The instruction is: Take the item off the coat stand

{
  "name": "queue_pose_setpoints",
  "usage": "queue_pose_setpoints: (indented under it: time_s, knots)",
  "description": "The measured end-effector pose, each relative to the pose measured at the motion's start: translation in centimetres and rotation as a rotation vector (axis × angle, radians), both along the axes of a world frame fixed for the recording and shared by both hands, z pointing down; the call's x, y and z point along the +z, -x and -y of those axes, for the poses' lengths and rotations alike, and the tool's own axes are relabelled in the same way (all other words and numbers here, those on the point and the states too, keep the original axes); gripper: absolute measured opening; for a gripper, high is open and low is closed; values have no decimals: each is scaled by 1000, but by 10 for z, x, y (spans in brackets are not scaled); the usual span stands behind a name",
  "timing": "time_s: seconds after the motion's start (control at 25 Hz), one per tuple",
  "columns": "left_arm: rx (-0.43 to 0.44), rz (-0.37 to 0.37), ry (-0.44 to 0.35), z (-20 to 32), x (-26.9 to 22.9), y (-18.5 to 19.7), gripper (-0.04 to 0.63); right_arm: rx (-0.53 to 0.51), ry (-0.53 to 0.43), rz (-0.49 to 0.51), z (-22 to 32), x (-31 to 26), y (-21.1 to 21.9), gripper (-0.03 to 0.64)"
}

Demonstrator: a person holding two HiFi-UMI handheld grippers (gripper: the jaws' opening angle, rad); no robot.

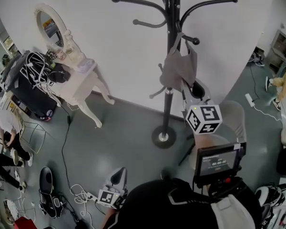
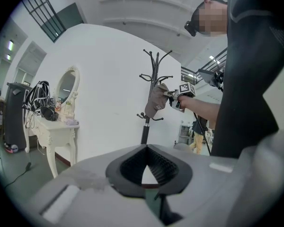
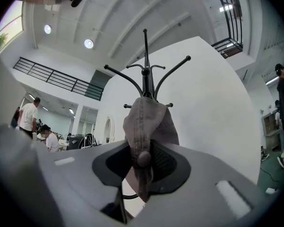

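A grey cap [image 1: 178, 66] hangs on the black coat stand [image 1: 171, 13], on a low hook beside the pole. My right gripper [image 1: 193, 87] reaches up to the cap's lower edge. In the right gripper view the cap [image 3: 146, 126] runs down between the pads, and the gripper [image 3: 143, 160] is shut on it. The stand's hooks [image 3: 146, 65] rise behind it. My left gripper [image 1: 118, 175] hangs low near my body, shut with nothing in it [image 2: 147, 161]. From there I see the cap [image 2: 156, 100] on the stand [image 2: 146, 122], held by the right gripper [image 2: 173, 97].
The stand's round base [image 1: 163, 137] rests on the grey floor by a curved white wall. A white dressing table with an oval mirror [image 1: 83, 80] and a black bin draped in cables [image 1: 28, 85] stand at the left. A grey chair [image 1: 233, 113] is at the right. Cables and shoes [image 1: 47, 190] litter the floor.
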State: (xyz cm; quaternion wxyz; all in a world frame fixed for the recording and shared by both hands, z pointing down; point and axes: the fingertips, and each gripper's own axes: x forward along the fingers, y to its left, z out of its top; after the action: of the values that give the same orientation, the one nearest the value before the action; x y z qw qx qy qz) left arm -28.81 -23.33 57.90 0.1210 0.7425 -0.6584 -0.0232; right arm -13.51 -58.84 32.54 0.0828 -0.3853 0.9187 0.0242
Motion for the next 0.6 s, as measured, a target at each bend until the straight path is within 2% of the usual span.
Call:
queue_pose_setpoints:
  time_s: [0.6]
  knots:
    - [10, 4, -5, -13, 2, 1, 17, 21, -74, 61, -17, -39, -20, 60]
